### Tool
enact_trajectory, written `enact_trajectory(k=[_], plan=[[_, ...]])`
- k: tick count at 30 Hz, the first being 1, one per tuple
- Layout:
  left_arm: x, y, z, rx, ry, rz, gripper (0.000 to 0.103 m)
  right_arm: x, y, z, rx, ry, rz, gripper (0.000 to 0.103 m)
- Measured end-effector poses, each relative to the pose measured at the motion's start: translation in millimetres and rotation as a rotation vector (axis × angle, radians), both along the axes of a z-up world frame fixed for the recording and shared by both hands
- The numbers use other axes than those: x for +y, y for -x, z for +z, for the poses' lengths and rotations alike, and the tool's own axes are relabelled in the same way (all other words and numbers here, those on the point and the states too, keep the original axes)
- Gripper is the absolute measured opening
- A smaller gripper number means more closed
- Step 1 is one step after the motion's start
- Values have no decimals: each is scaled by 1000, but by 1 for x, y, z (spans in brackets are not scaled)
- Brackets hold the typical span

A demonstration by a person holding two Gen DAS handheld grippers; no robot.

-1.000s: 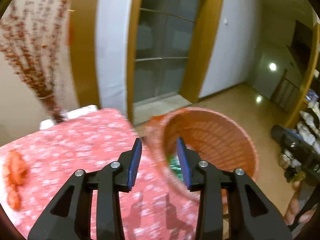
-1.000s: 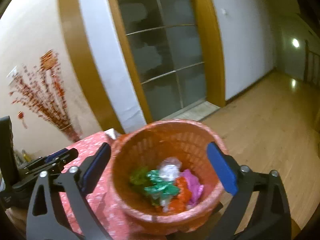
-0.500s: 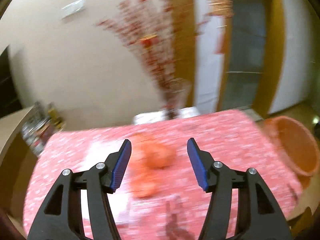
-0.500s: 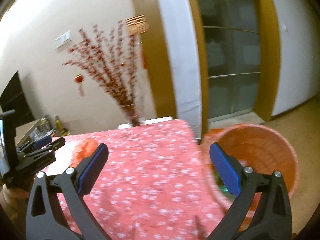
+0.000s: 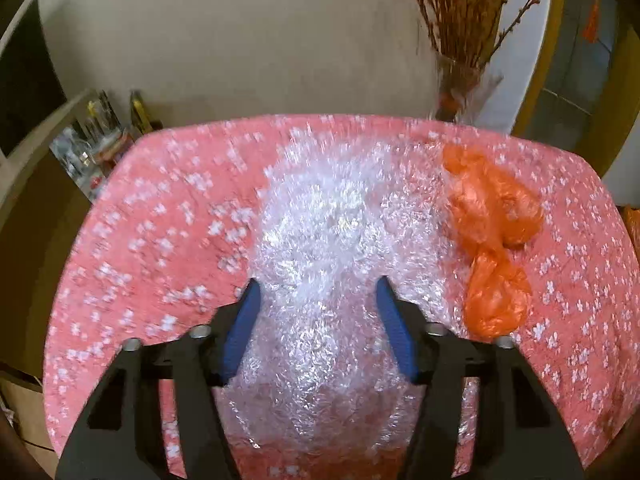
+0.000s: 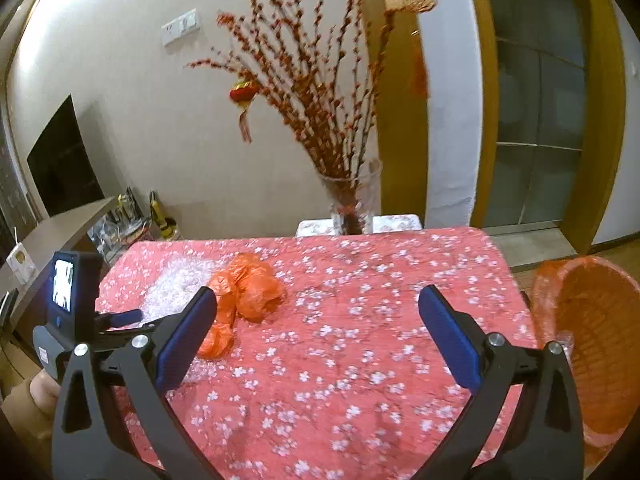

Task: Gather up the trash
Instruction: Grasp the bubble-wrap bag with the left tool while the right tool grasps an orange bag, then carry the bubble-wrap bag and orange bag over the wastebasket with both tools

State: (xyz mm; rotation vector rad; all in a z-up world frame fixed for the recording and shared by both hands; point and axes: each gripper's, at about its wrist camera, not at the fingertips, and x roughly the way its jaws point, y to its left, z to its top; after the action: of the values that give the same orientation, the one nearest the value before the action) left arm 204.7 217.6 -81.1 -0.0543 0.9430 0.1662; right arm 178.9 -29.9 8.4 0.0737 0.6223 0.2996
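A: Looking down the left wrist view first. Left gripper (image 5: pixel 318 312) has its jaws parted, nothing pinched between them. Clear bubble wrap (image 5: pixel 328 264) lies directly under and ahead of the blue pads, spread on the pink floral tablecloth (image 5: pixel 160 240). Cannot tell if the pads touch it.

B: Noted. Right gripper (image 6: pixel 318 328)?

A: Jaws spread wide, holding nothing, hovering over bare cloth nearer the table's middle. The left gripper (image 6: pixel 120 316) shows at that view's left edge, over the bubble wrap (image 6: pixel 176 284).

B: Other trash?

A: Crumpled orange plastic bag (image 5: pixel 492 236), just beside the wrap on its right, resting partly on the wrap's edge. From the right wrist it sits ahead-left of the right claw (image 6: pixel 244 292).

B: Bin?

A: Orange basket (image 6: pixel 592 344), off the table's right end, well apart from both pieces of trash.

B: Beyond?

A: Glass vase of red blossom branches (image 6: pixel 352 200) behind the table's far edge, against the wall.
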Motion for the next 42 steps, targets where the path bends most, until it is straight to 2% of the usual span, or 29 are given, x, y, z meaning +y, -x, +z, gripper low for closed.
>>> enact_trajectory(k=[1, 3, 4, 8, 15, 23, 24, 25, 27, 28, 31, 34, 38, 42], plan=[[2, 1, 1, -8, 10, -4, 27, 4, -2, -2, 6, 4, 5, 99], [8, 3, 4, -28, 47, -10, 14, 13, -7, -7, 22, 12, 20, 99], [12, 4, 5, -38, 63, -9, 12, 16, -8, -9, 28, 15, 25, 99], [28, 18, 21, -119, 108, 2, 10, 29, -13, -16, 46, 28, 54, 96], [45, 27, 51, -244, 109, 48, 10, 59, -29, -26, 92, 33, 118, 89], [66, 31, 59, -272, 93, 131, 10, 108, -67, -53, 186, 65, 170, 87], [68, 32, 59, -272, 91, 141, 10, 114, -69, -57, 198, 75, 178, 85], [69, 31, 60, -273, 91, 148, 10, 119, -73, -62, 211, 89, 188, 78], [71, 31, 61, -272, 90, 159, 10, 129, -79, -79, 267, 135, 206, 58], [71, 31, 61, -272, 90, 158, 10, 131, -82, -86, 294, 139, 217, 43], [67, 33, 61, -273, 97, 140, 10, 116, -77, -93, 300, 80, 262, 18], [58, 33, 63, -279, 109, 107, 10, 87, -70, -90, 299, 21, 222, 12], [39, 32, 67, -288, 133, 50, 10, 30, -53, -74, 260, -50, 146, 11], [12, 31, 71, -295, 159, -17, 10, -13, -31, -58, 226, -73, 85, 11]])
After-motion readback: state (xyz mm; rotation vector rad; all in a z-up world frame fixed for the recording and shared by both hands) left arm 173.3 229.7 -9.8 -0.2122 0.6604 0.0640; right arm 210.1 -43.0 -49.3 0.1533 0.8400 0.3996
